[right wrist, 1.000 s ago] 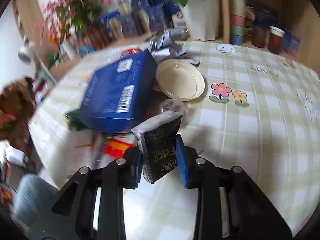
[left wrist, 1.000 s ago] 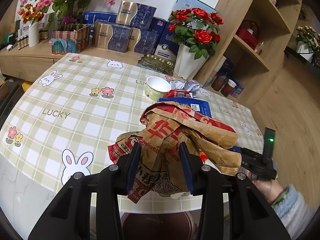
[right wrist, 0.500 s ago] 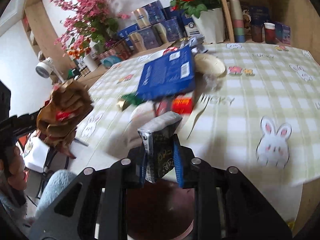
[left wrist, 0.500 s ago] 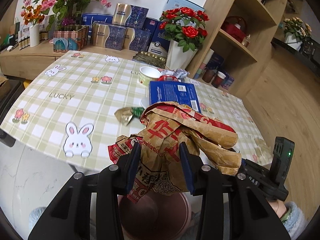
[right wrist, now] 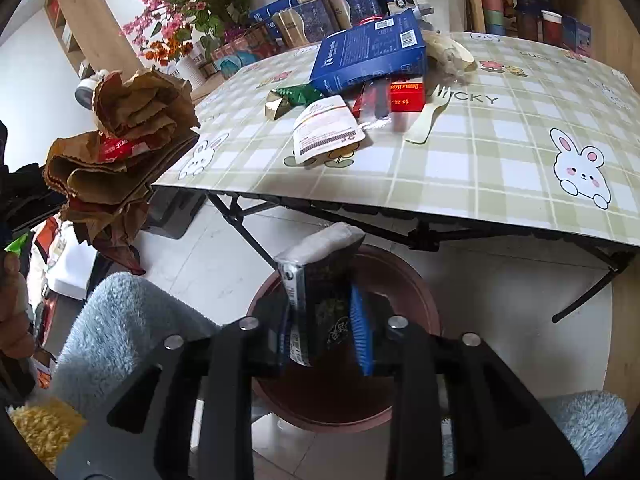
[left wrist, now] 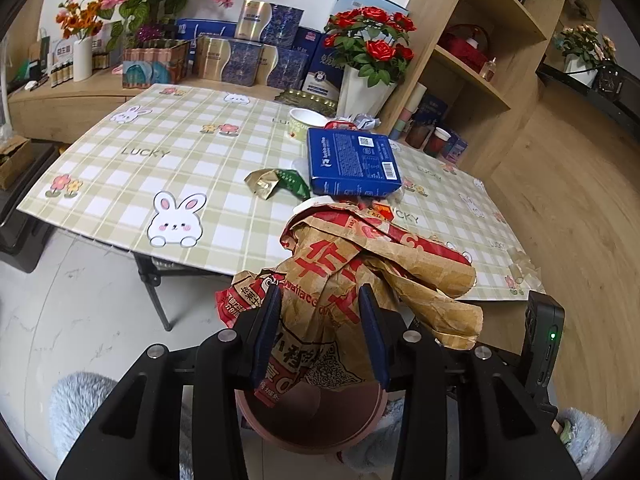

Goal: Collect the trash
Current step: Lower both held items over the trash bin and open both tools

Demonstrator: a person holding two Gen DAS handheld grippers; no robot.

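My left gripper (left wrist: 318, 320) is shut on a crumpled brown and red paper bag (left wrist: 384, 264) and holds it over a brown round bin (left wrist: 312, 420) on the floor. The bag also shows in the right wrist view (right wrist: 120, 148) at the left. My right gripper (right wrist: 324, 320) is shut on a black snack packet (right wrist: 316, 280) above the same bin (right wrist: 400, 280). More trash lies on the checked table (right wrist: 500, 152): a blue box (right wrist: 368, 52), a green-gold wrapper (right wrist: 292, 96), a white pouch (right wrist: 324, 128), a red box (right wrist: 406, 96) and a plastic fork (right wrist: 428, 116).
The table's black folding legs (right wrist: 240, 224) stand just behind the bin. A white cup (left wrist: 306, 120) and a rose vase (left wrist: 360, 92) stand at the table's far side. Wooden shelves (left wrist: 472, 68) rise at the right. My knees in blue fleece (right wrist: 120, 328) flank the bin.
Both grippers have drawn back from the table and down, each with its trash. They now hang over the bin, which has come into fuller view below.
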